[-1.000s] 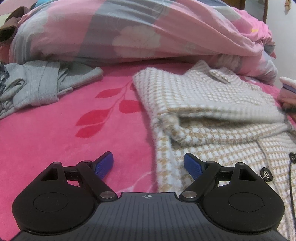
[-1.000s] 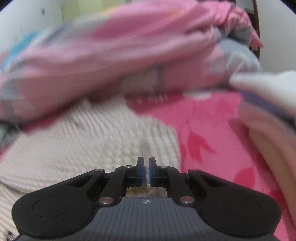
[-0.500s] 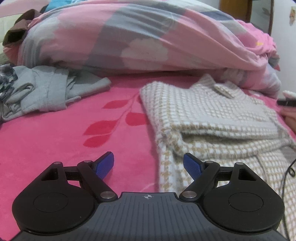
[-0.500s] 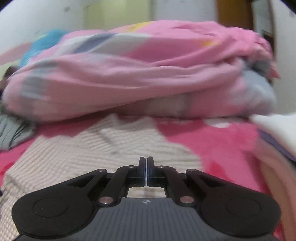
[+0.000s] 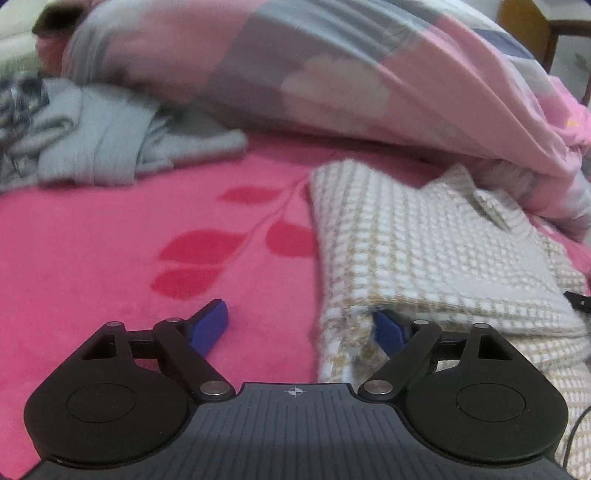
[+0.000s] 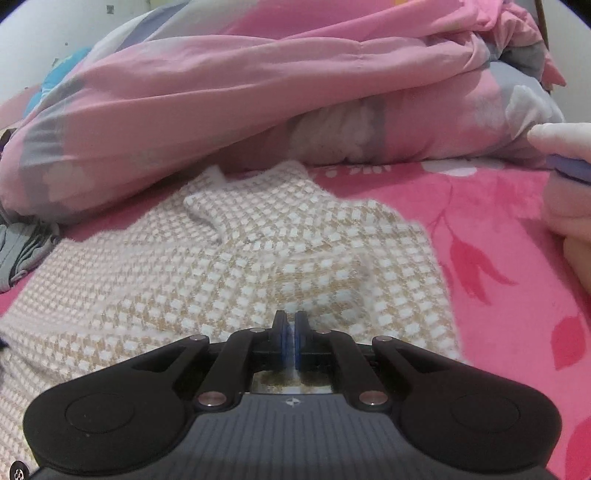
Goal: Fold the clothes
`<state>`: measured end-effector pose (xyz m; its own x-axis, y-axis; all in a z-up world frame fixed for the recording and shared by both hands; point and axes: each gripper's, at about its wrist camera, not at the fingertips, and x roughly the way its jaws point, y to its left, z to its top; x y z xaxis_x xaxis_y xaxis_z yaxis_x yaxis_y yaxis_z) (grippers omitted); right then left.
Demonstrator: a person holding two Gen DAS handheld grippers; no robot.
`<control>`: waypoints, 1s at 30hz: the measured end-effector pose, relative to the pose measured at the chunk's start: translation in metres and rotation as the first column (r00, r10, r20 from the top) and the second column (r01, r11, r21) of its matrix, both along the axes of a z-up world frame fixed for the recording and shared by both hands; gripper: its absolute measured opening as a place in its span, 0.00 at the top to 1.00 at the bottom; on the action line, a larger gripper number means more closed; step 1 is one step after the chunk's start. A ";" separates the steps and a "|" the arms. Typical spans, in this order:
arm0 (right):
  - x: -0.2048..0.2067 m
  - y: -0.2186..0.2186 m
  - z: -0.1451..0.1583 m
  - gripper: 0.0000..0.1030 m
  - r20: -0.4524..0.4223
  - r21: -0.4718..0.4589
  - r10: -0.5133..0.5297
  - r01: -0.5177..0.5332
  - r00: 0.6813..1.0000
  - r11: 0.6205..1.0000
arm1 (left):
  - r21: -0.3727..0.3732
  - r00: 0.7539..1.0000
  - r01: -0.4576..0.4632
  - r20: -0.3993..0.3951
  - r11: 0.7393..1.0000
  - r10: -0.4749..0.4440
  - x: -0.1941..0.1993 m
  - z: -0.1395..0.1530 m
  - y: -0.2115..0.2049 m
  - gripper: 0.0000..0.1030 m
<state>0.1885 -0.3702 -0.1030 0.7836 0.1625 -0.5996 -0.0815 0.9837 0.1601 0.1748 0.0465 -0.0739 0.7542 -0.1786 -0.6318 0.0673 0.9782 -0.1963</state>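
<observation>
Left wrist view: my left gripper [image 5: 299, 326] is opening, straddling the checked jacket's [image 5: 424, 254] folded edge on the pink blanket [image 5: 110, 258]; my right gripper [image 6: 290, 334] is clenched over the jacket.

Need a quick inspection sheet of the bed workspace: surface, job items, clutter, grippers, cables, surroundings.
Surface: pink blanket with red leaf print, soft.
Job's things: checked knit garment, partly folded, a flap laid over its body.
Clutter: crumpled grey garment far left; bundled pink quilt behind; pale folded stack at right edge.
Grippers: left gripper open, jaws opening, one finger at the fold's edge, nothing pinched; right gripper shut, over the knit, grip on cloth unclear.
Cables: thin dark cable over the knit, lower right.
Surroundings: white wall; wooden furniture.
</observation>
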 end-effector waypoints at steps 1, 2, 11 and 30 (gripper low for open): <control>-0.001 -0.001 -0.001 0.99 0.003 0.004 0.001 -0.001 1.000 1.000 | -0.001 1.000 0.004 -0.005 1.000 -0.004 0.000 -0.002 0.001 0.17; -0.003 -0.002 -0.001 0.99 0.006 0.005 0.003 -0.003 1.000 1.000 | -0.005 1.000 0.007 -0.007 1.000 -0.007 0.000 -0.002 0.003 0.17; -0.005 0.011 0.003 0.99 -0.012 -0.168 0.025 -0.027 1.000 0.985 | 0.023 0.985 0.008 0.171 1.000 -0.012 -0.039 0.031 0.005 0.17; 0.001 0.064 0.041 0.95 -0.072 -0.311 0.016 -0.037 0.997 0.950 | -0.071 0.947 0.293 0.156 0.954 -0.279 -0.018 0.003 -0.036 0.78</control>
<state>0.1894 -0.3066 -0.0623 0.7373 -0.0212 -0.6752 -0.1079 0.9830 -0.1487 0.1572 0.0104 -0.0713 0.7436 -0.4522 -0.4925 0.3754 0.8919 -0.2521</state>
